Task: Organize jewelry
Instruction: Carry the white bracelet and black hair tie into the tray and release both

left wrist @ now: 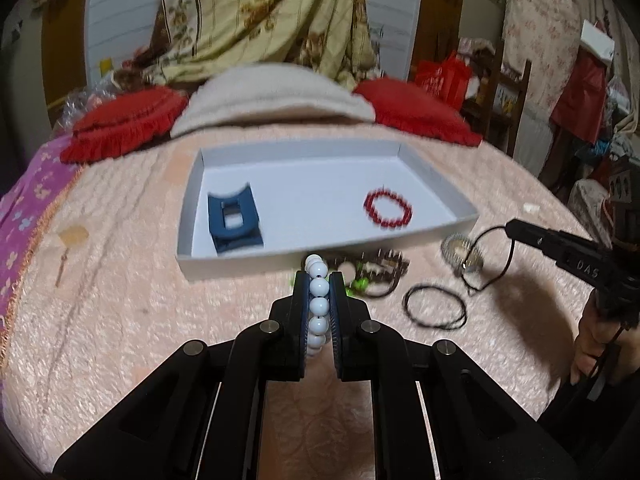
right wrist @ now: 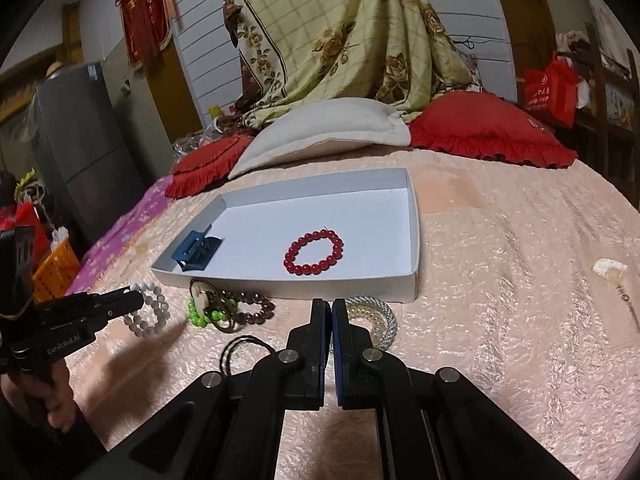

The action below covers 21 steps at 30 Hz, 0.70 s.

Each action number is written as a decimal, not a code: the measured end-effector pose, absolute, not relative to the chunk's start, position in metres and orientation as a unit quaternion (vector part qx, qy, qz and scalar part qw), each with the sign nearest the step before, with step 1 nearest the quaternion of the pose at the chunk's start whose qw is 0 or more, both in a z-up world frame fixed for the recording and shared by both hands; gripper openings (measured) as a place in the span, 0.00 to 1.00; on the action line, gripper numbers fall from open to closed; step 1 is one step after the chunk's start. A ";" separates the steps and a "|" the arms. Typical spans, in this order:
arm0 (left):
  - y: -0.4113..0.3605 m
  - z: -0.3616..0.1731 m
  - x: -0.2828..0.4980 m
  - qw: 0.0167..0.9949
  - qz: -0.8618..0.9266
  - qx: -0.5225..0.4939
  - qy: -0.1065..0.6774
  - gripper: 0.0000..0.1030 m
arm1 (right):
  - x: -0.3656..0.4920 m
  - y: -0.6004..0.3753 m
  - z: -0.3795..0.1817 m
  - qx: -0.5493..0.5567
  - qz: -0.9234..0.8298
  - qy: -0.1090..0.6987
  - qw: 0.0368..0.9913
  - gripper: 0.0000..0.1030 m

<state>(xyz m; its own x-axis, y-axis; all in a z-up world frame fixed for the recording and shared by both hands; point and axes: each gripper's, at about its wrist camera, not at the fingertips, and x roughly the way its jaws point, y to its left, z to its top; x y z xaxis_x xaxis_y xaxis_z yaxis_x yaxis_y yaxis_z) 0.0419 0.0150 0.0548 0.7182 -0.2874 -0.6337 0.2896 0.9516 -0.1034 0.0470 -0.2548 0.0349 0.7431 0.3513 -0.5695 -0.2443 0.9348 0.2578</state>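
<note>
**Bedroom bed, white bracelet in the left gripper**

Pink quilted bedspread (right wrist: 500, 264) is carrying a shallow white tray (right wrist: 412, 280), its long axis running left to right across both views, with red cushions (right wrist: 488, 128) and a cream pillow (right wrist: 320, 128) lying behind it. Inside the tray, a red bead bracelet (right wrist: 315, 253) is lying flat right of centre and a blue hair claw (right wrist: 196, 255) is sitting at the left end.

Left gripper (left wrist: 319, 292) is pinching a white bead bracelet (left wrist: 319, 304); the beads are lining up between the pads, the strand running away from the camera toward the tray's near wall. In the right wrist view the loop is hanging from the fingertips just short of that wall.

Right gripper (right wrist: 331, 312) is sitting with its pads pressed together; in the left wrist view a black cord (left wrist: 490, 256) is hanging from its tip.

Loose pieces are lying in front of the tray: green beads (right wrist: 204, 316) and brown beads (right wrist: 256, 308) touching, a black cord loop (left wrist: 436, 306), and a pale coiled band (right wrist: 384, 320) just beside the right gripper.
</note>
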 end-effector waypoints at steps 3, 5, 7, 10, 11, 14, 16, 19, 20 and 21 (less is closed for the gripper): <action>0.021 0.063 0.042 0.932 -0.155 -0.017 0.328 0.08 | 0.042 -0.256 0.046 0.069 0.154 0.298 0.940 0.03; 0.026 0.068 0.046 0.933 -0.156 -0.038 0.321 0.08 | 0.041 -0.257 0.053 0.069 0.152 0.284 0.944 0.03; 0.027 0.075 0.054 0.936 -0.155 -0.051 0.312 0.08 | 0.042 -0.259 0.059 0.075 0.155 0.272 0.947 0.03; 0.023 0.082 0.072 0.936 -0.157 -0.060 0.309 0.08 | 0.048 -0.261 0.073 0.087 0.163 0.249 0.951 0.03; 0.020 0.083 0.077 0.936 -0.157 -0.058 0.309 0.08 | 0.053 -0.262 0.077 0.094 0.165 0.245 0.951 0.03; 0.010 0.083 0.104 0.932 -0.164 -0.064 0.317 0.08 | 0.070 -0.262 0.085 0.107 0.168 0.246 0.949 0.03; 0.002 0.083 0.120 0.928 -0.170 -0.065 0.323 0.08 | 0.091 -0.257 0.088 0.097 0.160 0.261 0.947 0.03; -0.010 0.077 0.146 0.921 -0.180 -0.078 0.337 0.08 | 0.125 -0.250 0.085 0.094 0.157 0.297 0.937 0.03; -0.012 0.073 0.155 0.918 -0.181 -0.083 0.342 0.08 | 0.134 -0.248 0.082 0.094 0.159 0.308 0.933 0.03; -0.015 0.068 0.165 0.917 -0.178 -0.087 0.347 0.08 | 0.145 -0.247 0.079 0.093 0.158 0.316 0.931 0.03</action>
